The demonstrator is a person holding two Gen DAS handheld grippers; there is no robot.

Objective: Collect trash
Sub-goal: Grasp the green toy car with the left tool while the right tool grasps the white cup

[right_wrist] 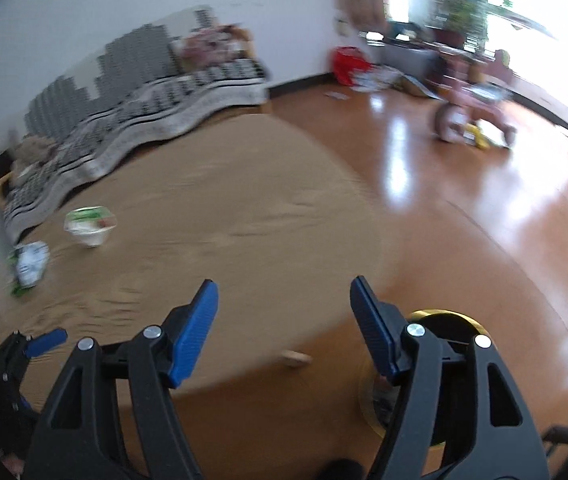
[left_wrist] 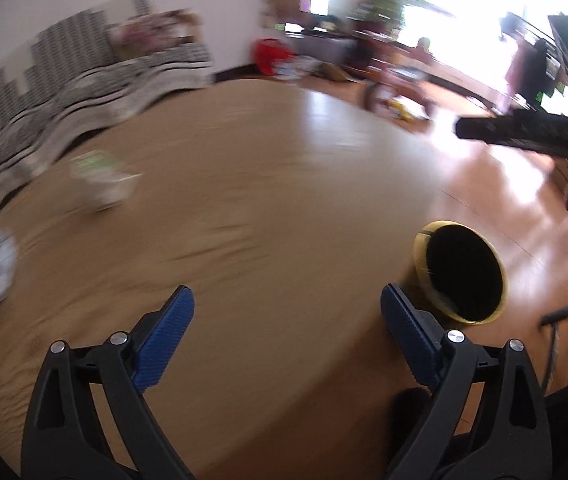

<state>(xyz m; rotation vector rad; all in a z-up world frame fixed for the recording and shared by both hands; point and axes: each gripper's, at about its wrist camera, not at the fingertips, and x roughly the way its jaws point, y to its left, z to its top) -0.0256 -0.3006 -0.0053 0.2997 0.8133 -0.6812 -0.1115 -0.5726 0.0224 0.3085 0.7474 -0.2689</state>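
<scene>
Your left gripper (left_wrist: 286, 312) is spread wide over the round table (left_wrist: 263, 168) with nothing between its jaws; your right gripper (right_wrist: 284, 304) is also spread and empty. Trash left: a white cup (right_wrist: 91, 225) and a crumpled wrapper (right_wrist: 31, 262), both near the table's far left edge. The yellow-rimmed bin (left_wrist: 462, 272) stands on the floor just beside the table's near right edge.

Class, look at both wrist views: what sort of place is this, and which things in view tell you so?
Most likely a home living room: a patterned sofa against the wall, a child's tricycle on the glossy wooden floor, and a yellow-rimmed bin beside the round table.
</scene>
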